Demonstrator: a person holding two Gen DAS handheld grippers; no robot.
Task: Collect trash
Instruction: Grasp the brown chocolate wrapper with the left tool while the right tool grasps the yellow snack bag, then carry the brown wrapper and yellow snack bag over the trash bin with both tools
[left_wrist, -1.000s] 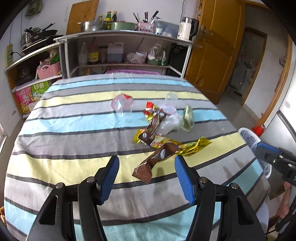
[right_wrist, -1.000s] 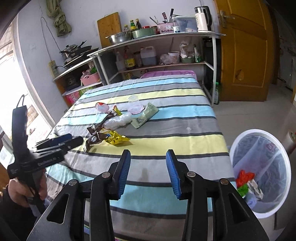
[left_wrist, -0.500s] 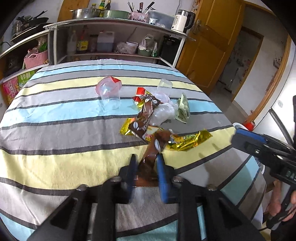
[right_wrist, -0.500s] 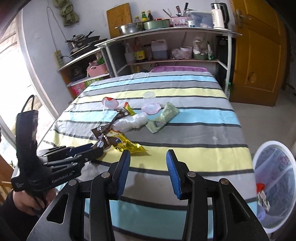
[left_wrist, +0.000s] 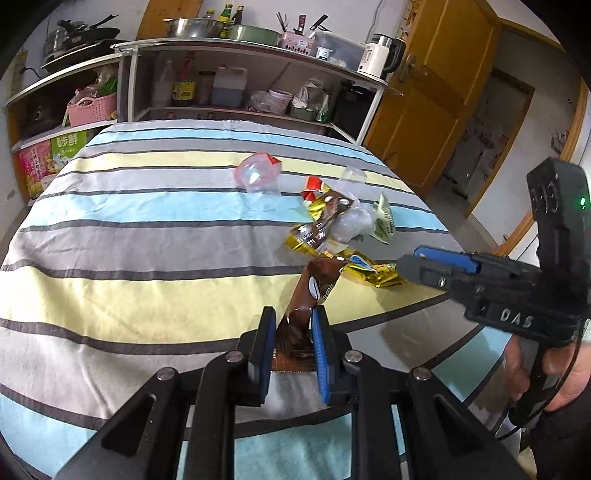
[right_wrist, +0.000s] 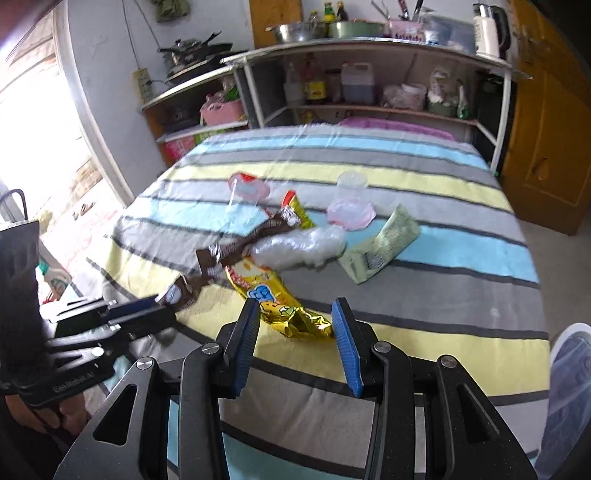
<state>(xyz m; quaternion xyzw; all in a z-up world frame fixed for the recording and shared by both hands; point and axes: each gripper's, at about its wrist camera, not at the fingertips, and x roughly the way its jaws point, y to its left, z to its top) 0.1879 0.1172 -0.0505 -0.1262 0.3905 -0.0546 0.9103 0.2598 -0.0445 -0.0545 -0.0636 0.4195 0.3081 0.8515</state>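
Observation:
A brown snack wrapper (left_wrist: 318, 282) is pinched at its near end by my left gripper (left_wrist: 294, 318), which is shut on it; the wrapper's far end rests by a gold wrapper (left_wrist: 373, 273). In the right wrist view, my right gripper (right_wrist: 296, 310) stands open over the striped tablecloth (right_wrist: 424, 295). The crumpled near end of the gold wrapper (right_wrist: 273, 295) lies between its blue fingers, and the pads do not press it. From the left wrist view the right gripper (left_wrist: 410, 264) comes in from the right. The left gripper (right_wrist: 162, 304) shows at the left of the right wrist view.
More trash lies mid-table: a clear cup with a pink lid (left_wrist: 258, 177), another clear cup (right_wrist: 351, 201), a clear plastic bag (right_wrist: 299, 247), a green packet (right_wrist: 384, 251), a second brown wrapper (right_wrist: 255, 236). A white bin (right_wrist: 569, 369) stands off the table's right edge. Kitchen shelves (left_wrist: 240, 74) stand behind the table.
My left gripper went from open to shut on the brown wrapper. The right gripper moved forward and down toward the gold wrapper, staying open.

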